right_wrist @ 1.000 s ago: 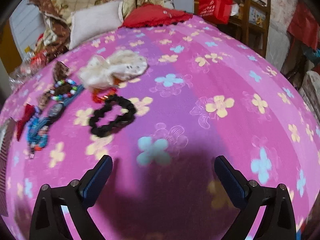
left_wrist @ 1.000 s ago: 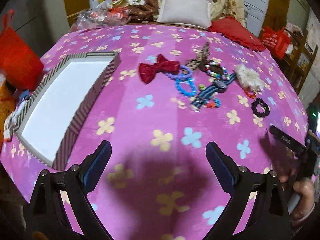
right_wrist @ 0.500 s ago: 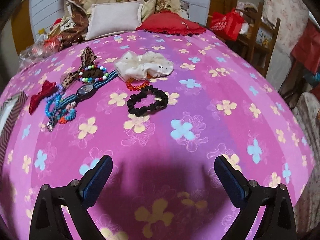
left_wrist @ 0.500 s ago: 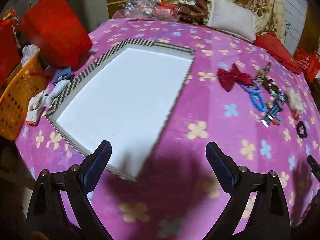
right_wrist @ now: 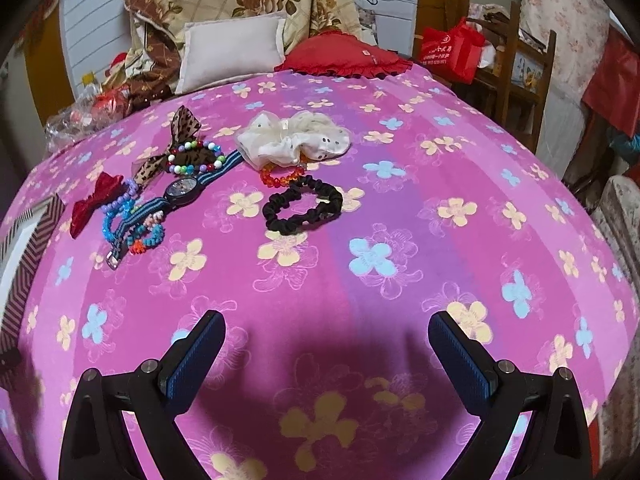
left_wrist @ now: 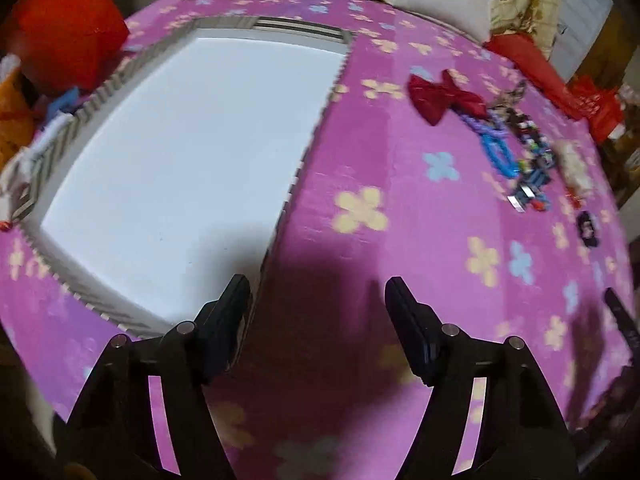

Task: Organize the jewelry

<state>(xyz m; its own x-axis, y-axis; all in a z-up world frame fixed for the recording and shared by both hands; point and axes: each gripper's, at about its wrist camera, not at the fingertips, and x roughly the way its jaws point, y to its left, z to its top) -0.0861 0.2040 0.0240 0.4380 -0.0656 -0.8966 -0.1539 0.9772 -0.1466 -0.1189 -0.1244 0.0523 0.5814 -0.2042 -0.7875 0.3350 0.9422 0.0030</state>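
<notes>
The left gripper (left_wrist: 318, 300) has swung closer over the shallow striped cardboard box with white floor (left_wrist: 188, 168), its jaws narrowed yet empty; the right gripper (right_wrist: 326, 340) hangs released. Ahead of it lies the black fabric scrunchie (right_wrist: 302, 210): light, soft, best pinched across its band. Motion blur smears the left view's beads

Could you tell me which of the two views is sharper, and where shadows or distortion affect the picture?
Right wrist view: sharp, black scrunchie and watch crisp; dark shadow on the blanket between the fingers. Left wrist view: motion-blurred, red bow smeared, shadow crossing the striped box corner. Both bulge from fisheye distortion.
</notes>
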